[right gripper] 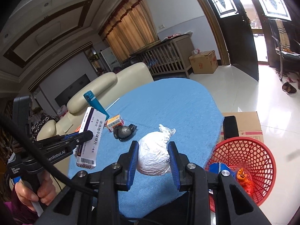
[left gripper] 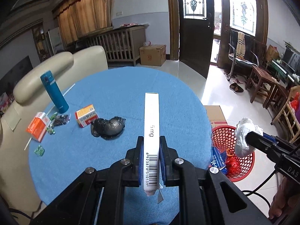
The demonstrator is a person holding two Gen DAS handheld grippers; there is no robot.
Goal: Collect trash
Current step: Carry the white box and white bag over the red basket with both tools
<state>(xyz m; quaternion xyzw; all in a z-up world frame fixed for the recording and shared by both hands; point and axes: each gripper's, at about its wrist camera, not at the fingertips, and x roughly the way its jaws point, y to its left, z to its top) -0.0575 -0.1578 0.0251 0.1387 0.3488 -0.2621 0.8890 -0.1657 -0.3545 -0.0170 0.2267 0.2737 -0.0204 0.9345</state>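
While the left tool (left gripper: 151,150) grips a flat white medicine carton (left gripper: 151,127) and the right tool (right gripper: 153,159) clamps a crumpled white paper ball (right gripper: 154,154), each should release squarely over the red mesh basket (right gripper: 249,150).

The left wrist camera sits close behind the left hand-held gripper (left gripper: 151,150), looking forward and slightly down across the blue counter (left gripper: 116,93) toward the door. The right wrist camera sits behind the right hand-held gripper (right gripper: 152,155), tilted (horizon leaning) toward the sofa (right gripper: 105,82). Both views share the counter and the red basket (left gripper: 243,170) (right gripper: 262,150), and each shows the other gripper.
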